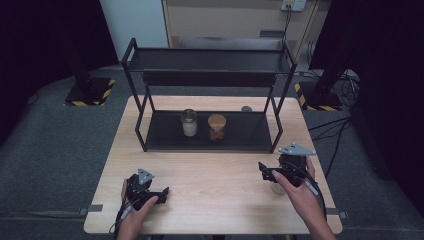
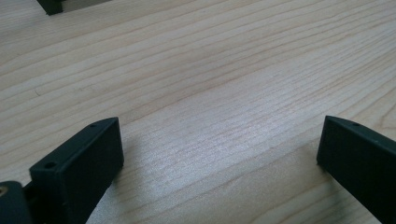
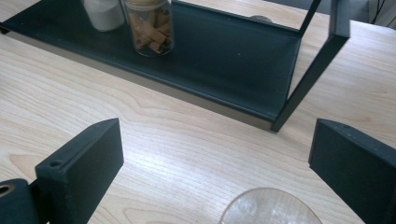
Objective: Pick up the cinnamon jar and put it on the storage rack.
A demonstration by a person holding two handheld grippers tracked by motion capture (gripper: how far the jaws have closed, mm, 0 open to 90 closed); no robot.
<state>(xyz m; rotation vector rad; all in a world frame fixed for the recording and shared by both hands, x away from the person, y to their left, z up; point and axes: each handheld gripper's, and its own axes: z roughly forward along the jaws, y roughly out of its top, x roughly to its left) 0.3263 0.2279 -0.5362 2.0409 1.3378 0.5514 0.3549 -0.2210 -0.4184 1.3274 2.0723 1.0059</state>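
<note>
A black two-tier metal rack (image 1: pixel 210 80) stands at the back of the wooden table (image 1: pixel 215 205). On its lower shelf (image 3: pixel 224 56) stand a jar of white powder (image 1: pixel 189 122) (image 3: pixel 103 11) and a jar of brown sticks (image 1: pixel 216 126) (image 3: pixel 149 25) with a wooden lid. My left gripper (image 1: pixel 150 186) (image 2: pixel 219 154) rests open at the front left over bare wood. My right gripper (image 1: pixel 275 168) (image 3: pixel 215 158) is open at the front right. A round glass jar top (image 3: pixel 271 207) (image 1: pixel 276 188) lies just below and between its jaws, untouched.
A small round object (image 1: pixel 246 108) (image 3: pixel 260 18) sits on the table behind the rack's right end. The rack's upright post (image 3: pixel 313 70) stands ahead of my right gripper. Bare wood lies between the two grippers. Dark floor and cables surround the table.
</note>
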